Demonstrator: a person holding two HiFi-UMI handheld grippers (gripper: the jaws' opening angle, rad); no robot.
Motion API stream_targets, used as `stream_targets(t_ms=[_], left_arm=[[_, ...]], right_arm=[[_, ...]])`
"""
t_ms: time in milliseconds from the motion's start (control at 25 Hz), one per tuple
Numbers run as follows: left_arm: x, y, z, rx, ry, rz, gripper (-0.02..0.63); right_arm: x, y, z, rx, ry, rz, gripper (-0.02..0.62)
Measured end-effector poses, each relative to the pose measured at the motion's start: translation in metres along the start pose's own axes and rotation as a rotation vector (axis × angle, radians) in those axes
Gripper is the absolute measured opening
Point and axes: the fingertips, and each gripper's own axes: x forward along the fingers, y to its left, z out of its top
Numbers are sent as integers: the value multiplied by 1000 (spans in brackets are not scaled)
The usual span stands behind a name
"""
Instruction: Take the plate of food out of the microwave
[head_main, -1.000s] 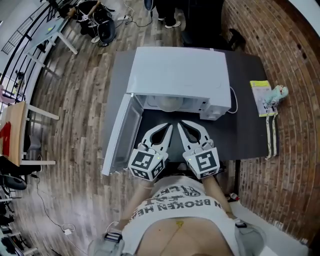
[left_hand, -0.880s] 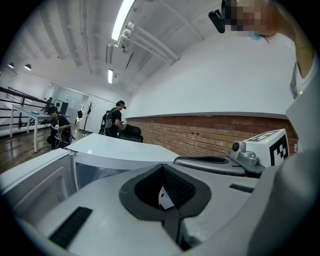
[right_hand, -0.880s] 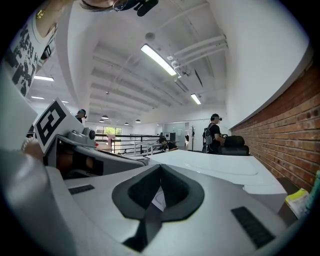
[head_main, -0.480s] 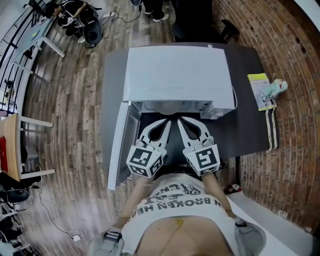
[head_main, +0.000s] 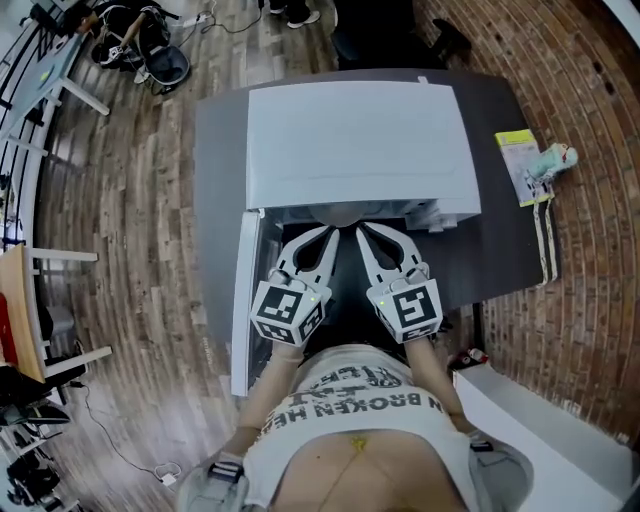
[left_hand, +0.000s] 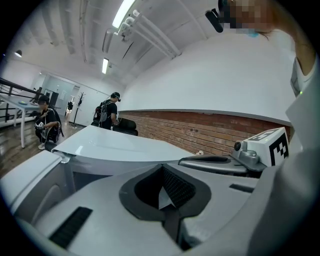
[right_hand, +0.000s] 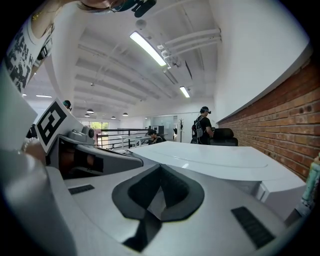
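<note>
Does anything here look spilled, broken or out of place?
Nothing stands out. The microwave sits square on the table with its door swung open, and no spill or damage shows. The left gripper and right gripper are shut and empty in front of the opening.

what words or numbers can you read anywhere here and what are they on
"BROKEN": on the person's white shirt; the letters around it are folded or cut off and do not read whole.
Yellow-green booklet: it has print, but too small to read.
Marker cubes: black square patterns only, no words.
Microwave: no readable label or number in any view.
</note>
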Motion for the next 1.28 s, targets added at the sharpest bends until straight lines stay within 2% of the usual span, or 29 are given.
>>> stream_targets(t_ms=[200, 480, 760, 960, 1280], left_arm=[[4, 12, -7, 6, 18, 4, 6], [7, 20, -11, -8, 32, 36, 8], [12, 23, -11, -18, 35, 132, 8], [15, 20, -6, 19, 47, 191, 8], [17, 13, -2, 18, 36, 181, 8]], right_arm=[[9, -3, -8, 6, 23, -20, 8], [14, -8, -14, 0, 54, 4, 8], [9, -19, -16, -14, 74, 84, 8], [4, -28, -16, -25, 72, 130, 8], [1, -34, -10, -20, 55, 118, 8]])
